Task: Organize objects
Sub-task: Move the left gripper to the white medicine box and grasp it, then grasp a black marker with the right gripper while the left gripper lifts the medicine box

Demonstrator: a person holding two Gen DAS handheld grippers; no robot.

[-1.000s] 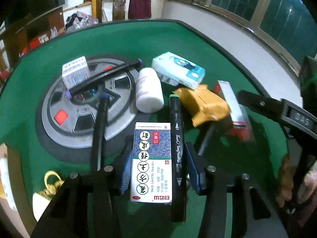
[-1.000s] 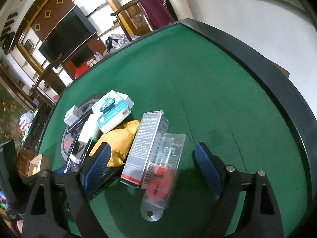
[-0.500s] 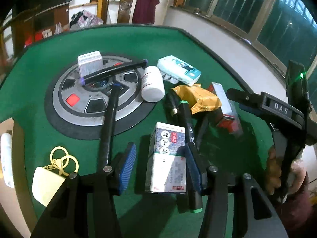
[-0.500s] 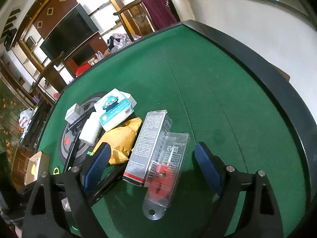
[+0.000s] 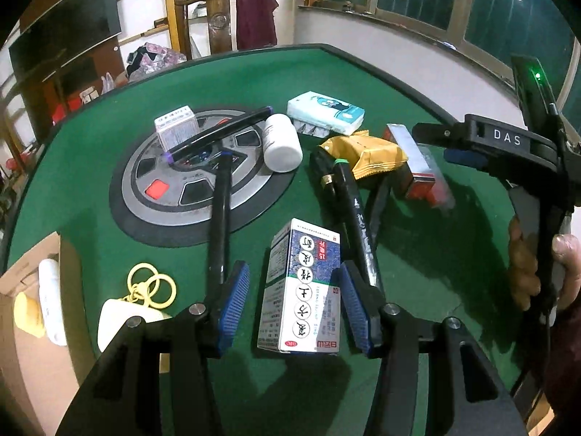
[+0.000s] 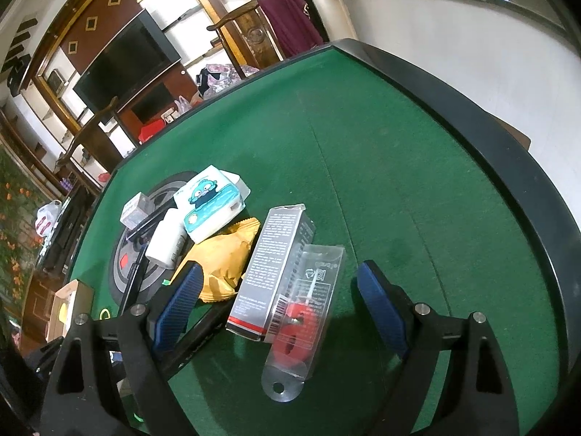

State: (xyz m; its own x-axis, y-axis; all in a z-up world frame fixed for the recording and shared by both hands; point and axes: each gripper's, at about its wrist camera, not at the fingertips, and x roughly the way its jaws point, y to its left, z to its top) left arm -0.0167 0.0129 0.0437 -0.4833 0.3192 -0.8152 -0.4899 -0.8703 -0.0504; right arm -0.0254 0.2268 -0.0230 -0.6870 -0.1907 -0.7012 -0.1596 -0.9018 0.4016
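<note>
My left gripper [image 5: 294,305] is open around a blue-and-white medicine box [image 5: 303,290] that lies on the green table; its right pad touches the box, the left pad stands apart. A black marker with a green cap [image 5: 354,214] lies just right of the box. My right gripper [image 6: 279,301] is open and empty over a grey carton [image 6: 270,269] and a clear blister pack with a red part [image 6: 305,312]. A yellow pouch [image 6: 221,265], a tissue pack [image 6: 208,207] and a white bottle [image 6: 165,243] lie beyond.
A grey round centre plate [image 5: 189,181] carries a small box [image 5: 176,127] and two black pens [image 5: 221,214]. A white tag with yellow rings [image 5: 145,298] lies at the left. A cardboard box [image 5: 32,312] stands at the table's left edge. The right gripper [image 5: 508,152] shows at the right.
My left gripper has pulled back and risen, with the medicine box staying between its pads and turning a little. The right gripper has barely moved.
</note>
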